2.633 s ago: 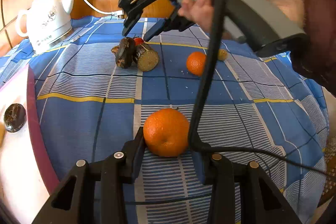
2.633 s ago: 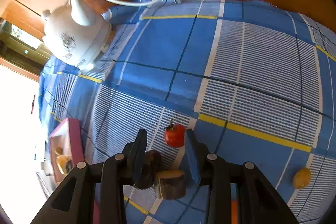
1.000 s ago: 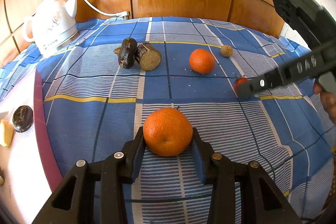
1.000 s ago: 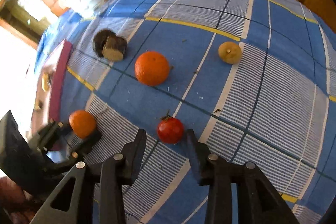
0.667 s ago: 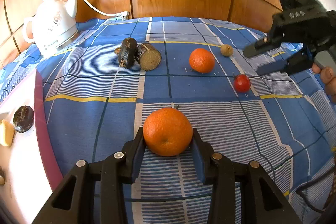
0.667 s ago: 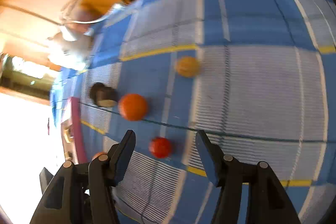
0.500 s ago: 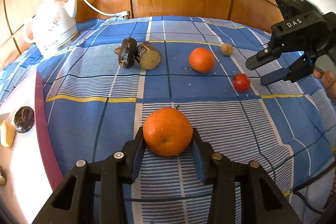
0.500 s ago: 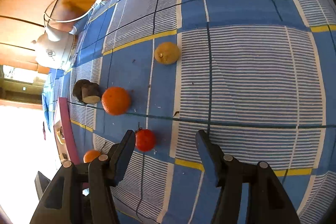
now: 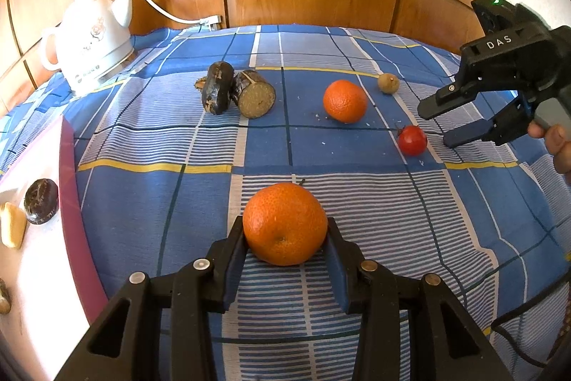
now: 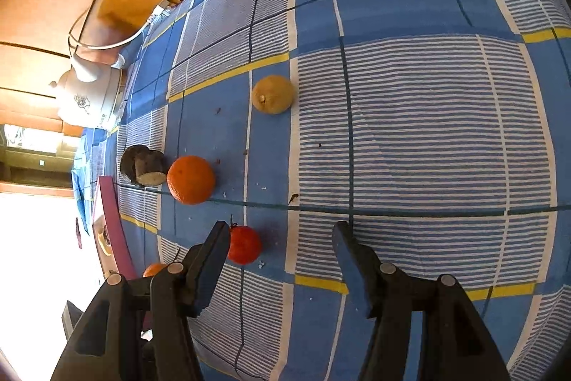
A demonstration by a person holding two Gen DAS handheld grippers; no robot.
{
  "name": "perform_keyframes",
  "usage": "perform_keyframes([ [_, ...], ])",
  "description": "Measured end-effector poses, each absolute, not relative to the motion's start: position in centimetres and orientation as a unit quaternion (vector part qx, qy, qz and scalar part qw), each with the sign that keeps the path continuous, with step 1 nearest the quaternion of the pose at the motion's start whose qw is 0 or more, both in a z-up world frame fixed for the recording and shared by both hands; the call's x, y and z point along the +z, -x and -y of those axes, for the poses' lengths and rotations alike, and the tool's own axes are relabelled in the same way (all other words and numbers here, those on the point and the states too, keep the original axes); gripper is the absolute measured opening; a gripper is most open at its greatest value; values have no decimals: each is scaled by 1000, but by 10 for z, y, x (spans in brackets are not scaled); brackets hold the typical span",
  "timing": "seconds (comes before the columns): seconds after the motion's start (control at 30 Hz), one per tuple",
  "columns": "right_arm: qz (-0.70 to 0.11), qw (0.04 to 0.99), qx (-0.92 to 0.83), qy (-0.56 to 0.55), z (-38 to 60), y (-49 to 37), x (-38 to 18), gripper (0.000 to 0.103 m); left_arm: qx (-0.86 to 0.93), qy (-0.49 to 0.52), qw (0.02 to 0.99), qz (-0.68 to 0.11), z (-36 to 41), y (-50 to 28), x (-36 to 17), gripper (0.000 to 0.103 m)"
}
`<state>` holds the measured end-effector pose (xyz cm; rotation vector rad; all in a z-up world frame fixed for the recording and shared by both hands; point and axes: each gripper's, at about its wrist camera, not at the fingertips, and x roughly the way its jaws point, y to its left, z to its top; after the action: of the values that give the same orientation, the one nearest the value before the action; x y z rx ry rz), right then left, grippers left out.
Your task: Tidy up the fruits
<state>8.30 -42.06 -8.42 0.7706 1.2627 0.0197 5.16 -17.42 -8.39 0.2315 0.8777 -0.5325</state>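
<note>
My left gripper (image 9: pixel 285 241) is shut on a large orange (image 9: pixel 284 223) resting on the blue checked cloth. A second orange (image 9: pixel 344 100) lies farther back; it also shows in the right wrist view (image 10: pixel 191 180). A small red tomato (image 9: pixel 412 140) lies right of it, just left of my right gripper (image 9: pixel 437 122). In the right wrist view my right gripper (image 10: pixel 282 234) is open and empty, with the tomato (image 10: pixel 244 244) beside its left finger. A small yellow-brown fruit (image 10: pixel 273 94) lies beyond. Two dark cut pieces (image 9: pixel 237 91) lie at the back.
A white electric kettle (image 9: pixel 89 41) with its cord stands at the back left by the wooden wall. A white tray with a maroon rim (image 9: pixel 69 188) at the left holds a dark round piece (image 9: pixel 41 201) and a yellow piece (image 9: pixel 12 229).
My right gripper carried the tomato from beside the dark pieces to the right side, set it down, opened and drew back a little. My left gripper stayed shut on the orange.
</note>
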Motion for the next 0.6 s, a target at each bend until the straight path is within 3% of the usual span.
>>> perform_keyframes([
  [0.33,-563,736,14,-375,424,-82,-87,65,-254,-109,864,-420,174,-52,-84,42],
  [0.53,-552,750,34,-364,414,-86,-85,87,-253,-107,864,-423,175,-52,-85,42],
  [0.6,-551,755,35,-354,410,-87,-84,88,-254,-104,863,-425,175,-53,-85,42],
])
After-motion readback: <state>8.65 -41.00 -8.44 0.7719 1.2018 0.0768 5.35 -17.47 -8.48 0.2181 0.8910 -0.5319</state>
